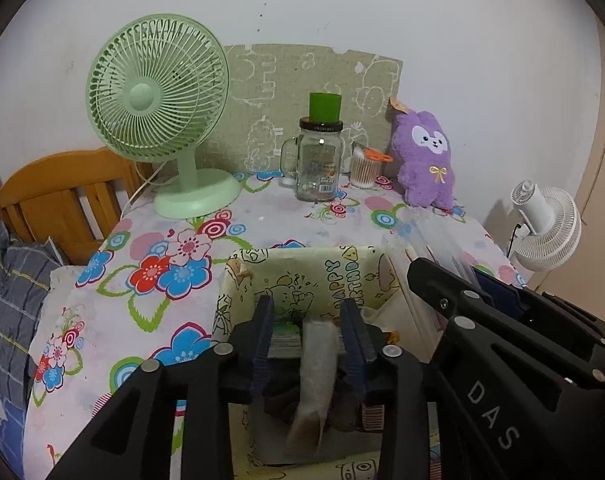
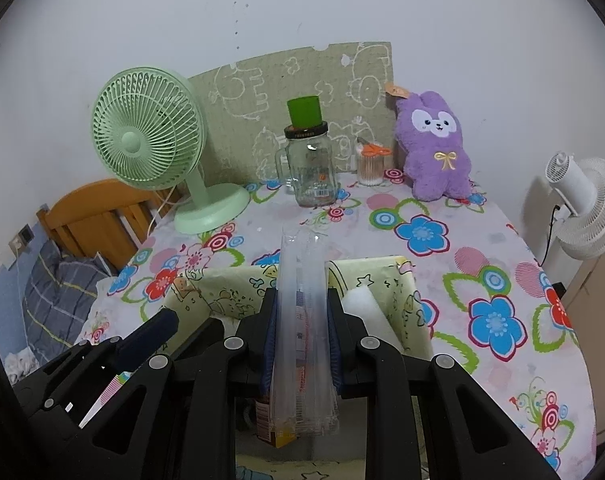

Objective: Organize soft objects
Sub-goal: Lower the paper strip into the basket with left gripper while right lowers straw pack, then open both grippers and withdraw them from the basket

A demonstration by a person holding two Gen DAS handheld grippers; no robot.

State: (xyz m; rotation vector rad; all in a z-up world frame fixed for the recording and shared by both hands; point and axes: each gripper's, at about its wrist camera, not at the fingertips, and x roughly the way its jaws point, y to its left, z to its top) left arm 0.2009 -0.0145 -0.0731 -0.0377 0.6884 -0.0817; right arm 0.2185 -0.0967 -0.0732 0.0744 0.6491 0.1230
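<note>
A yellow cartoon-print storage box stands at the near edge of the flowered table. My left gripper is open over the box, its fingers on either side of a white soft packet standing inside. My right gripper is shut on a clear plastic package and holds it upright above the box; this gripper also shows in the left wrist view. A white foam roll lies in the box's right part. A purple plush toy sits at the back right.
A green desk fan stands at the back left. A glass mug jar with a green cup on top and a cotton swab tub stand at the back. A white fan is off the table's right.
</note>
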